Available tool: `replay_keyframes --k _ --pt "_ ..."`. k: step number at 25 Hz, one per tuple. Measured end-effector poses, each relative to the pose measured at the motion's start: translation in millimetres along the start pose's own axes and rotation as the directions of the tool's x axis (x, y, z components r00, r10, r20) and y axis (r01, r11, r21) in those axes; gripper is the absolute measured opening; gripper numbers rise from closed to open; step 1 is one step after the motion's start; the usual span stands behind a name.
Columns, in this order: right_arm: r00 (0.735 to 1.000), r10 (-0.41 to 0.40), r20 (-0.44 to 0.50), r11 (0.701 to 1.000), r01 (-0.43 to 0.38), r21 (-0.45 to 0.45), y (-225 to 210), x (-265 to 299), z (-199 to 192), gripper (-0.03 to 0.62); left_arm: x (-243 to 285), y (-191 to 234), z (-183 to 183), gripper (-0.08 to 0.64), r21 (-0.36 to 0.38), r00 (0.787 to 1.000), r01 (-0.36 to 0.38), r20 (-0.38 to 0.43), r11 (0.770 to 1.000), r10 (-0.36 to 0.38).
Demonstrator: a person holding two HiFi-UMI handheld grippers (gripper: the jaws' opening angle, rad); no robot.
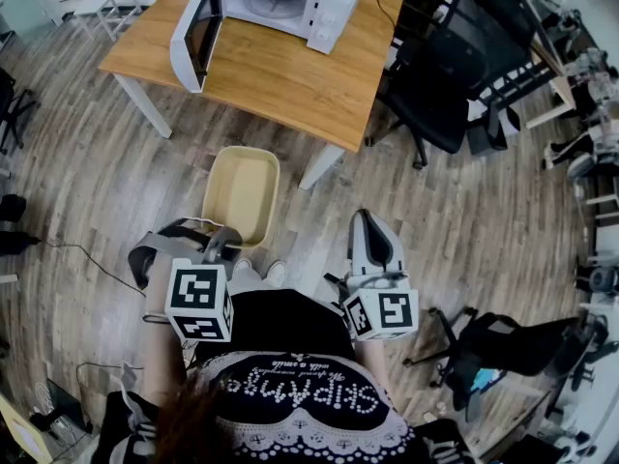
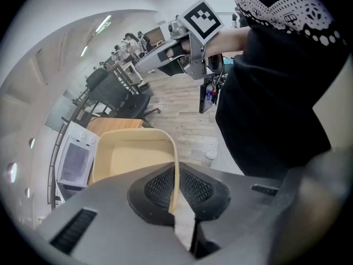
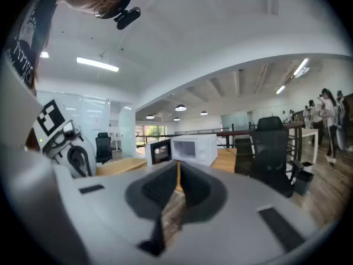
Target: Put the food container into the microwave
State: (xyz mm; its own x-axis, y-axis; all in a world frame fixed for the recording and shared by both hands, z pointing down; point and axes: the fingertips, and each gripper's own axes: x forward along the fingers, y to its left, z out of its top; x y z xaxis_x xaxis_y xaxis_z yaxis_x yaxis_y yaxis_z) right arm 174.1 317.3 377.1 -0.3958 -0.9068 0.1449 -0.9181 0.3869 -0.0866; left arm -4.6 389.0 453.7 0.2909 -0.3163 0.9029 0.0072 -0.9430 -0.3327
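A shallow cream food container (image 1: 240,191) hangs over the wooden floor in front of the person, empty inside. My left gripper (image 1: 223,244) is shut on its near rim. In the left gripper view the thin rim (image 2: 175,175) is pinched between the dark pads, and the container (image 2: 129,156) stretches away from them. The white microwave (image 1: 290,3) stands on a wooden table (image 1: 280,80) further ahead, its door (image 1: 193,37) swung wide open. My right gripper (image 1: 366,222) is held level beside the left one, shut with nothing in it. From the right gripper (image 3: 177,173), the microwave (image 3: 190,148) shows straight ahead.
A black office chair (image 1: 440,85) stands right of the table, and another dark chair (image 1: 513,346) sits at the lower right. A cable (image 1: 87,259) runs across the floor on the left. Desks and people fill the far background (image 3: 325,120).
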Motion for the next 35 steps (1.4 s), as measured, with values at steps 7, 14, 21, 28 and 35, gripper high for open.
replay_keyframes --k 7,14,21,28,35 --pt "1.000 0.009 -0.003 1.000 -0.009 -0.002 -0.4 2.3 1.3 0.038 1.2 1.5 2.7 0.041 0.002 1.000 0.004 0.004 1.000 -0.004" --pt "1.000 0.020 -0.009 1.000 -0.021 -0.018 -7.1 -3.9 -1.4 0.038 3.8 -1.9 10.7 0.041 -0.002 1.000 0.001 0.001 1.000 -0.001" --pt "0.999 0.032 0.019 0.999 -0.033 0.024 -9.9 -6.2 -3.0 0.038 6.8 -5.3 11.0 0.041 -0.010 1.000 0.011 0.000 1.000 -0.011" --pt "1.000 0.027 -0.002 0.999 -0.027 0.026 -17.5 20.6 -3.8 0.038 19.5 18.9 2.7 0.041 -0.020 1.000 0.024 0.008 1.000 -0.024" --pt "1.000 0.006 -0.011 1.000 -0.005 0.020 -30.1 78.4 9.6 0.038 30.9 80.0 -16.1 0.041 -0.008 1.000 0.020 0.025 1.000 -0.019"
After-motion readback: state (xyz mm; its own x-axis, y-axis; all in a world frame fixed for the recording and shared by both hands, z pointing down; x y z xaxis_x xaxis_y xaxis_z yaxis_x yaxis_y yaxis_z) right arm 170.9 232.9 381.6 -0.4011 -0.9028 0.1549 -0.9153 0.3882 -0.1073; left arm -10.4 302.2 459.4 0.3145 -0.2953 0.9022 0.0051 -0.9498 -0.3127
